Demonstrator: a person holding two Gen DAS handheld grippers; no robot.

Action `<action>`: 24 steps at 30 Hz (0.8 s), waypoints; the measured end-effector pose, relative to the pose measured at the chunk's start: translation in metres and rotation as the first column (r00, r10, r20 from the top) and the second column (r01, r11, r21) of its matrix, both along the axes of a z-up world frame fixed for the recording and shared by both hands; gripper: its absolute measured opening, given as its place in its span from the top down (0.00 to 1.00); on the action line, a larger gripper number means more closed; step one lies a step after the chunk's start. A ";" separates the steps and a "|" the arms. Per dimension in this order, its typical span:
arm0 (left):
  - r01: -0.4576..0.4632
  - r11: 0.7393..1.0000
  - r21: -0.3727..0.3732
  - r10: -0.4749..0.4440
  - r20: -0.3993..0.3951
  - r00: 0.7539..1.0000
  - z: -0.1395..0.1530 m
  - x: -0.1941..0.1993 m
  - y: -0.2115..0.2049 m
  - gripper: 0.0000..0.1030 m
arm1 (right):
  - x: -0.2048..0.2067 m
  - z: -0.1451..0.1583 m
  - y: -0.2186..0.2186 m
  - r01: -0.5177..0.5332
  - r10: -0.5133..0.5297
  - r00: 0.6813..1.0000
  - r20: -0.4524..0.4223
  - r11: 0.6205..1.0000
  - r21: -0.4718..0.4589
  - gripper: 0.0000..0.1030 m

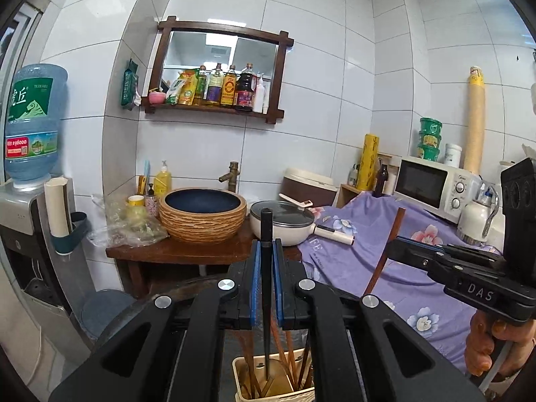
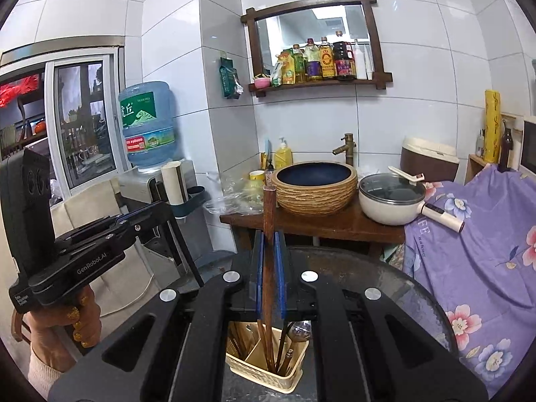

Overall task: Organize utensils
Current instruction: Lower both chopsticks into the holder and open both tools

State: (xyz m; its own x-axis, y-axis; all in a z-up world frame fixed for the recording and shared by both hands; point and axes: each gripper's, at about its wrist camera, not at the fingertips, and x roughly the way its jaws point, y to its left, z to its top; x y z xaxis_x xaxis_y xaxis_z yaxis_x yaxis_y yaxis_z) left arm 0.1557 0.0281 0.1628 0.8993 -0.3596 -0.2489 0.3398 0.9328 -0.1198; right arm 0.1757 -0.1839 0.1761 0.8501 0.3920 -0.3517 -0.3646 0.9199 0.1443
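Note:
My left gripper [image 1: 267,244] is shut on a black chopstick [image 1: 266,226] that stands upright between its blue pads. The stick's lower end hangs in a cream utensil holder [image 1: 240,366] with several brown chopsticks inside. My right gripper [image 2: 269,238] is shut on a brown wooden chopstick [image 2: 269,207], whose tip reaches into the same divided holder [image 2: 258,373]. In the left wrist view the right gripper [image 1: 394,246] shows at the right with its brown chopstick [image 1: 377,268]. In the right wrist view the left gripper [image 2: 161,209] shows at the left with the black chopstick [image 2: 187,251].
The holder stands on a round glass table [image 2: 402,288]. Behind it a wooden stand carries a woven basin [image 1: 202,216] and a lidded white pot [image 1: 283,226]. A purple flowered cloth [image 1: 385,221] lies to the right, a microwave [image 1: 432,184] behind it. A water dispenser [image 1: 31,221] stands to the left.

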 end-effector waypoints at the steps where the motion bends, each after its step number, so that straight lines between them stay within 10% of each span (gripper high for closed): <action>1: -0.001 1.000 0.007 0.002 -0.007 1.000 -0.003 0.001 -0.002 0.93 | 0.002 -0.006 0.000 0.008 -0.008 1.000 -0.005 1.000 -0.004 0.93; 15: -0.016 0.996 0.091 0.029 -0.144 0.989 -0.089 0.011 -0.021 0.93 | 0.022 -0.096 0.013 0.033 -0.036 0.994 -0.106 0.999 -0.032 0.93; 24: -0.023 0.992 0.120 0.042 -0.160 0.986 -0.113 0.012 -0.028 0.93 | 0.020 -0.103 0.021 0.026 -0.031 0.997 -0.074 0.997 -0.068 0.93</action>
State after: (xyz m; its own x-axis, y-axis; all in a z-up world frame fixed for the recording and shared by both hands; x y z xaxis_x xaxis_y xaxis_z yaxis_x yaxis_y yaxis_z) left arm 0.1679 0.0003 0.0501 0.8545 -0.2902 -0.4308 0.2942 0.9539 -0.0592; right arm 0.1952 -0.1633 0.0732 0.8309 0.3414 -0.4393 -0.3283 0.9384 0.1082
